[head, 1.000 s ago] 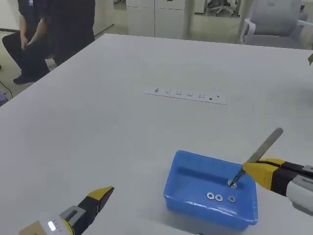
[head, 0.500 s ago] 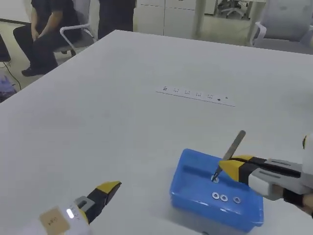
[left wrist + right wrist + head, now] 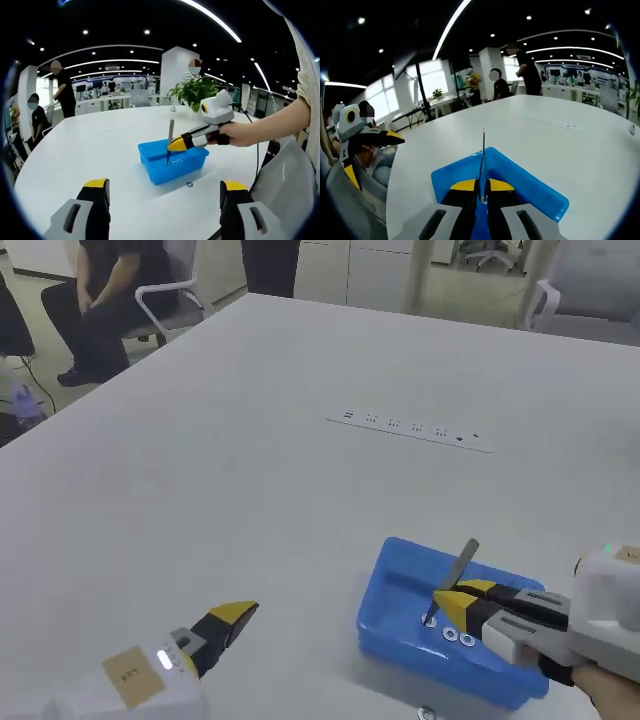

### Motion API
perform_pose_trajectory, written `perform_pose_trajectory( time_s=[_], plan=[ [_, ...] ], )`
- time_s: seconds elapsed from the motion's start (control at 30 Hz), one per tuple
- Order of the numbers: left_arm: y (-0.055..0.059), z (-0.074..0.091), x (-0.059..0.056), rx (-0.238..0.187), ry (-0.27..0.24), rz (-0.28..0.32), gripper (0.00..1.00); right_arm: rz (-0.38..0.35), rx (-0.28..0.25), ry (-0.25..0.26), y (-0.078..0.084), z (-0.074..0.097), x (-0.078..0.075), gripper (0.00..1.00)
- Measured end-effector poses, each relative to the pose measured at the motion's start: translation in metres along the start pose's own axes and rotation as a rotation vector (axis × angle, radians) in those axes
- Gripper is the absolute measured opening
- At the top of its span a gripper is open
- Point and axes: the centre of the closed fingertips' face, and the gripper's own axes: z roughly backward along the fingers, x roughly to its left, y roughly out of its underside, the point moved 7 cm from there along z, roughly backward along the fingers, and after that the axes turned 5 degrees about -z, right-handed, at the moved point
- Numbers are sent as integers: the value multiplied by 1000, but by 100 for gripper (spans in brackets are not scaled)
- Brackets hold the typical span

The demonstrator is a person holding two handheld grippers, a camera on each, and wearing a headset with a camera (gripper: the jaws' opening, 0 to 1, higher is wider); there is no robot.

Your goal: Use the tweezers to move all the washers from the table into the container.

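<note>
Trouble is likeliest at the tips of the tweezers (image 3: 465, 560), which the right gripper (image 3: 452, 601) clamps with its jaws closed tight about the shaft, so the points reach down ahead of the jaws into the blue container (image 3: 402, 562). Whether a washer is pinched there I cannot tell; the tips are too small and partly hidden. If one is held and the squeeze slackens unevenly, it could spring off and skip over the low wall. If the tips drag sideways, they may scatter the three washers (image 3: 451, 637) lying in a row just beside them on the container floor. A hard downward push could also shove the light container along the table (image 3: 250, 460). One stray washer (image 3: 189, 184) lies on the table outside the container's near wall, under the body of the right gripper, so the job is not finished, and a flat ring on a smooth top may well slip from the tips. The left gripper (image 3: 235, 617) hangs wide open and empty, well apart from the tweezers. Compared with a second ago, the tips have crossed from the row's far end to its other end, and the shaft stands steeper.
</note>
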Motion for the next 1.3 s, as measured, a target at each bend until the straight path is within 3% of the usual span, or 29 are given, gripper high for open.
perform_pose_trajectory(
  time_s=[0.3, 0.37, 0.43, 0.53, 0.6, 0.67, 0.77, 0.93, 1.13, 1.3],
  plan=[
    [2, -1, 0, 16, 6, -9, 92, -5, -30, 2, -4, 4, 4, 3],
    [0, 0, -1, 2, 5, -10, 93, -3, -62, -8, -11, 9, 8, 3],
    [-7, 1, -2, -58, 8, -9, 95, -2, -84, -13, -18, 15, 15, 3],
    [-6, 1, -1, -51, 7, 2, 95, 1, -130, -37, -25, 25, 26, 3],
    [-2, 0, -1, -19, 7, 1, 94, 4, -147, -48, -27, 33, 36, 3],
    [-3, -1, -2, -22, 13, -1, 94, -1, -156, -61, -27, 40, 43, 3],
    [-7, 1, -2, -58, 19, -1, 94, -30, -159, -91, -19, 49, 54, 3],
    [-3, -1, -3, -27, 21, -3, 94, -73, -110, -110, 9, 54, 63, 3],
    [-1, -2, -4, -10, 28, -20, 93, -102, -54, -84, 38, 48, 58, 3],
    [0, -2, -5, 2, 29, -26, 93, -108, -35, -76, 48, 43, 54, 3]
  ],
)
